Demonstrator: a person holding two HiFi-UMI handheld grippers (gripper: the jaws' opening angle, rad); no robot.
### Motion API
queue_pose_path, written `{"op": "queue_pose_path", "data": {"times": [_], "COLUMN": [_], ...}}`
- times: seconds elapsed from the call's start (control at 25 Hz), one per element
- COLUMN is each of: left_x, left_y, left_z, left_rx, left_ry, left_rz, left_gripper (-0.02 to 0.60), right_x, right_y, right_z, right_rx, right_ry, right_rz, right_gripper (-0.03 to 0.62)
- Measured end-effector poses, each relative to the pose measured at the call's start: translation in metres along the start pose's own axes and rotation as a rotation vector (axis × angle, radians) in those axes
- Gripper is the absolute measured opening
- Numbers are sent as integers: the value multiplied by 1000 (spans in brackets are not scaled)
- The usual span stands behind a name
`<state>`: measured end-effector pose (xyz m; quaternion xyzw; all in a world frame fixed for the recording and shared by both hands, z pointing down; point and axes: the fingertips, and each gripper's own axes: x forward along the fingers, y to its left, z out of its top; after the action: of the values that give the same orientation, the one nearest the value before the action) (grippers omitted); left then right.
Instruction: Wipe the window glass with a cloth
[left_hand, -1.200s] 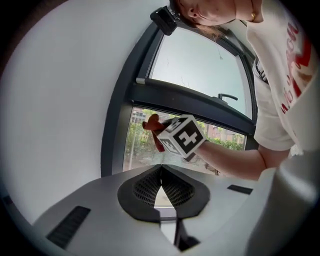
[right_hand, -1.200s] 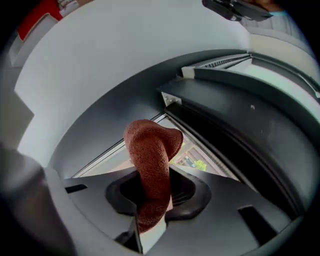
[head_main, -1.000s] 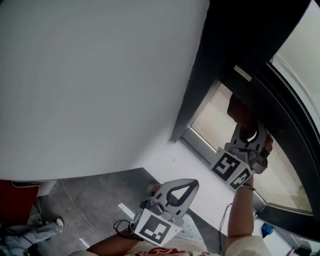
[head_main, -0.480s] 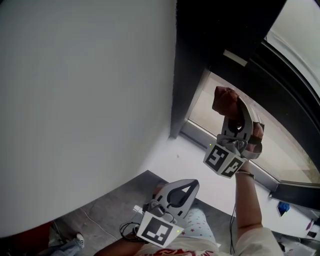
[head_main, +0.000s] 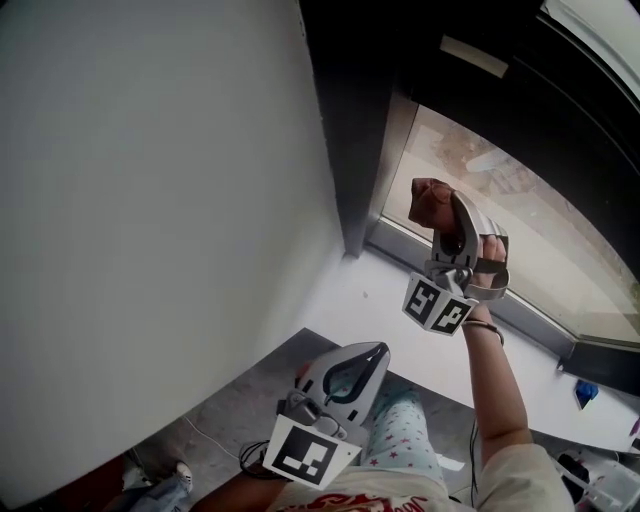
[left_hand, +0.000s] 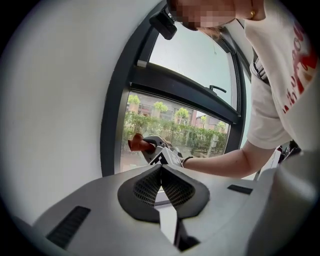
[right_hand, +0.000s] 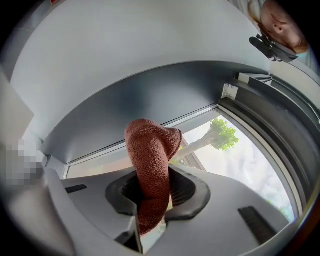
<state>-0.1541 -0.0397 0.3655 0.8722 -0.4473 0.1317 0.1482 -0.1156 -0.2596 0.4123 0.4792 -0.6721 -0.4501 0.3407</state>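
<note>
Plain white wall (head_main: 150, 200) across the left. Dark window frame (head_main: 352, 150) upright at its right edge, with daylit window glass (head_main: 530, 230) to the right of it. White sill (head_main: 375, 300) along the frame's foot. Grey floor (head_main: 240, 400) near, below. Green trees (left_hand: 165, 131) outside, far off.

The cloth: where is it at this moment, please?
The cloth is clamped in the right tool, right of centre in the head view, held up before the window glass, close to the dark frame at its left.
</note>
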Motion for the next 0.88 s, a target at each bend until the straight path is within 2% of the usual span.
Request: {"op": "queue_pose_path", "data": {"times": [0.12,0.28,0.36,0.56,0.88], "left_x": [8,16,18,18,20], "left_y": [7,29,38,32,19], "left_z": [-5,-60,-72,-51,-34], "left_rx": [5,-13,5,11,5], "left_ry": [16,15,25,68,89], "left_rz": [0,-14,-16,-22,-42], "left_gripper": [21,21,21,21,21], "right_x": [5,1,1,2,4], "right_y": [18,85,105,115,128], "right_z": [-11,-25,-29,-39,-53], "right_rx": [-6,-40,-50,-21,-41], "right_ry": [5,22,31,37,89], "right_rz": [13,39,48,73,122], "right_gripper": [92,92,92,91,94]}}
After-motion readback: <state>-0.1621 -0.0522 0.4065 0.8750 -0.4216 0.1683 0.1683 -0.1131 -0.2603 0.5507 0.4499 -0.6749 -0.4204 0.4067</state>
